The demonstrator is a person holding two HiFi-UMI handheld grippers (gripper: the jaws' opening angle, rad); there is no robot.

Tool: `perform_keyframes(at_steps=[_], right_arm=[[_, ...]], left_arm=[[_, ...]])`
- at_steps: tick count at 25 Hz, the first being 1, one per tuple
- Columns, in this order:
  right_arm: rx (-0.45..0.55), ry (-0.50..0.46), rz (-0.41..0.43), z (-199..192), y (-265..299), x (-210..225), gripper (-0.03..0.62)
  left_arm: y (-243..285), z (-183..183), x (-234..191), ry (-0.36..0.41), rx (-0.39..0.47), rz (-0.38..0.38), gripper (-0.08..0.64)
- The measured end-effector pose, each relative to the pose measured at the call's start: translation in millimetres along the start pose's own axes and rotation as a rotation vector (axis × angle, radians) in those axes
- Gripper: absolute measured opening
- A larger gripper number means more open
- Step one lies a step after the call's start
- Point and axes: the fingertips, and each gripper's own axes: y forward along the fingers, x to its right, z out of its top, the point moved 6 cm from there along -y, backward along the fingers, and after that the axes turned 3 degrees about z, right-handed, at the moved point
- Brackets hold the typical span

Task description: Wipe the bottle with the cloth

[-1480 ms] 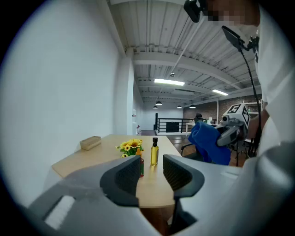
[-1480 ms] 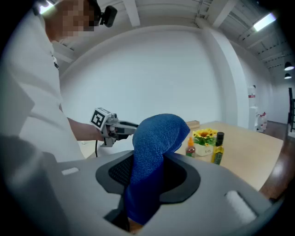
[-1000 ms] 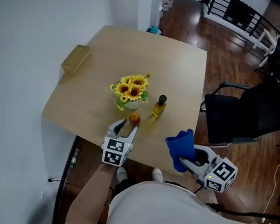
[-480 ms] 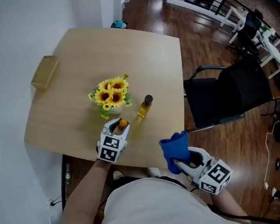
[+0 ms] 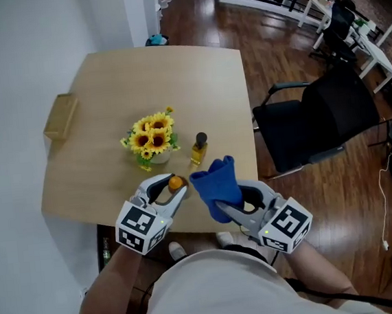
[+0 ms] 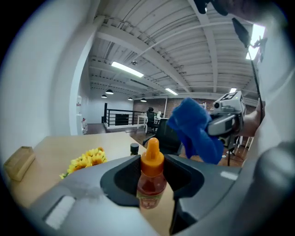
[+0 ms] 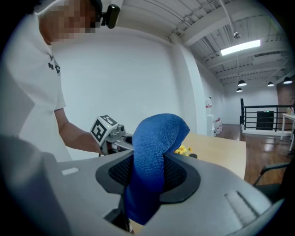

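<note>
My left gripper (image 5: pixel 172 186) is shut on a small sauce bottle (image 5: pixel 176 183) with an orange cap, held upright above the table's near edge. In the left gripper view the bottle (image 6: pixel 150 177) stands between the jaws of that gripper (image 6: pixel 151 182). My right gripper (image 5: pixel 229 203) is shut on a blue cloth (image 5: pixel 215 184), which hangs just right of the bottle, close to it. The cloth (image 7: pixel 154 161) fills the jaws of the right gripper (image 7: pixel 150 174) in its own view. Whether cloth and bottle touch is unclear.
On the wooden table (image 5: pixel 107 168) stand a pot of sunflowers (image 5: pixel 151 140) and a black-capped bottle of yellow liquid (image 5: pixel 197 150), both just beyond the grippers. A wooden block (image 5: pixel 61 116) lies at the left edge. A black chair (image 5: pixel 316 117) stands to the right.
The left gripper closed on the orange-capped bottle and lifted it off the table. The right gripper carried the cloth up and leftward, close beside the bottle.
</note>
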Motion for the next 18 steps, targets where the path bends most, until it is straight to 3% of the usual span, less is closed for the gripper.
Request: perform_keyframes(at_steps=[6, 18], right_arm=[[0.054, -0.035, 0.083, 14.7, 35.8, 6.1, 0.156], [-0.147, 0.055, 0.117, -80.5, 38.5, 44.3, 0.155]], left_arm=[[-27.9, 34.3, 19.3, -0.005, 0.06, -0.04, 0.156], [-56.5, 72.6, 16.3, -0.057, 0.113, 0.055, 0.156]])
